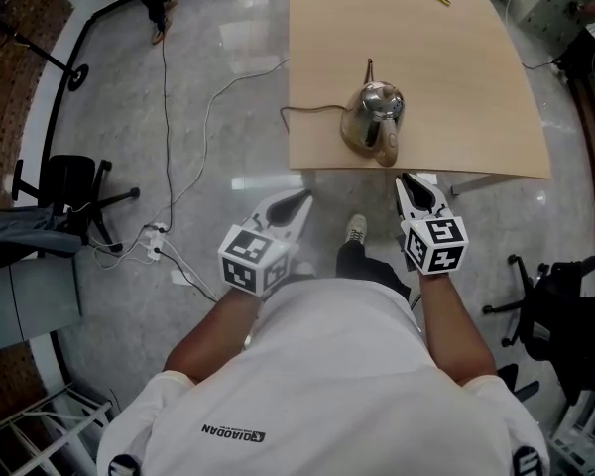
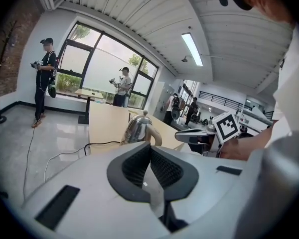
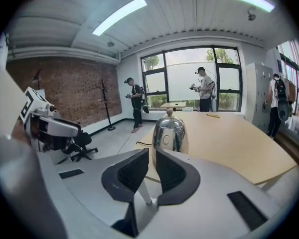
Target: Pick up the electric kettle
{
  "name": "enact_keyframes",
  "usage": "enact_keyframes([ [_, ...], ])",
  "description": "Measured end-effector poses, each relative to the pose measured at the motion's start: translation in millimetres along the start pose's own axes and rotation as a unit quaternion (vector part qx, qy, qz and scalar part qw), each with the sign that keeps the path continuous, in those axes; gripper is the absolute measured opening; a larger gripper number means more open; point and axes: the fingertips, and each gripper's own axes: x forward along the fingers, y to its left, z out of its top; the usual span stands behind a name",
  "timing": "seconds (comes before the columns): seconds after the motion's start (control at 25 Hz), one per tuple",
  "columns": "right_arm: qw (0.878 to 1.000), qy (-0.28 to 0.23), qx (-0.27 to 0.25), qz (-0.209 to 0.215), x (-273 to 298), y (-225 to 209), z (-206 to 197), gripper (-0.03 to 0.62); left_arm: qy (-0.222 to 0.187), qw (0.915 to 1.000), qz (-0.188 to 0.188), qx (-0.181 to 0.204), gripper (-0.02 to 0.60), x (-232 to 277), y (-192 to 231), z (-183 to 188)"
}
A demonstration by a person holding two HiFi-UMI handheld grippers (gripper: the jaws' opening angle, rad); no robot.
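**Two shut tongs short of the kettle**

One pale wooden worktop (image 1: 446,77) carries the electric kettle (image 1: 374,117) close to its near edge. The kettle is polished steel with a knobbed lid and a beige handle facing the person. Its dark cord (image 1: 312,109) runs off the left edge. Bare wood lies behind and to the right. Left tongs (image 1: 301,199) and right tongs (image 1: 403,179) hover over the floor, jaws closed and empty, tilted slightly down.
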Motion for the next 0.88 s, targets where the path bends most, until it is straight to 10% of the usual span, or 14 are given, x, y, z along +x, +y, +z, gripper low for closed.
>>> enact_keyframes([
  [0.24,1.000,0.026,-0.001,-0.008,53.9,-33.8,-1.7,0.204,0.004,0.9999,0.014,0.000,-0.005,25.3,10.3,15.5],
  [0.88,0.999,0.045,0.008,-0.027,124.9,-50.4,-28.7,0.191,0.031,0.9975,0.060,-0.021,-0.005,30.2,25.7,4.8],
])
